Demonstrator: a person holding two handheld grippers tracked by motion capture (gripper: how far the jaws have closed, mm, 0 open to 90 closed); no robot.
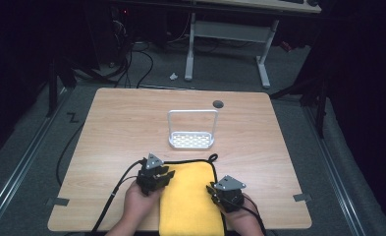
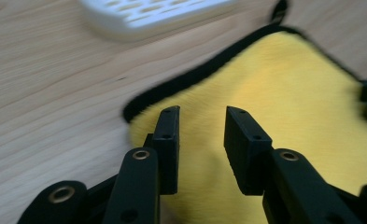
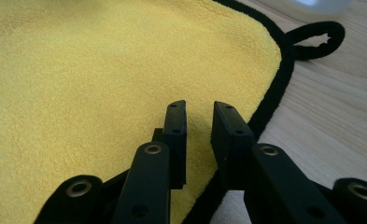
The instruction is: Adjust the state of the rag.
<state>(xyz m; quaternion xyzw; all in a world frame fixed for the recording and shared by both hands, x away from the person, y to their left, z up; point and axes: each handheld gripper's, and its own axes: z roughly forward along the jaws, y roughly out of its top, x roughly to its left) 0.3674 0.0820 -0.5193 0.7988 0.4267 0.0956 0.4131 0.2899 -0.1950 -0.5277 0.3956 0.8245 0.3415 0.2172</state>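
Note:
A yellow cloth (image 1: 188, 199) with black trim and a black hanging loop (image 1: 212, 158) lies flat at the table's near edge. My left gripper (image 1: 165, 176) hovers over its far left corner, and in the left gripper view the gripper (image 2: 202, 114) is open above the yellow cloth (image 2: 274, 102) with nothing between the jaws. My right gripper (image 1: 213, 189) is at the cloth's right edge. In the right gripper view that gripper (image 3: 199, 108) is open by a narrow gap just above the cloth (image 3: 92, 70), near its black trim (image 3: 277, 88) and loop (image 3: 314, 39).
A white perforated rack (image 1: 192, 140) with a tall wire handle stands on the table beyond the cloth, blurred in the left gripper view as the rack (image 2: 144, 14). A dark round hole (image 1: 218, 103) sits near the table's far edge. Cables trail off the left side.

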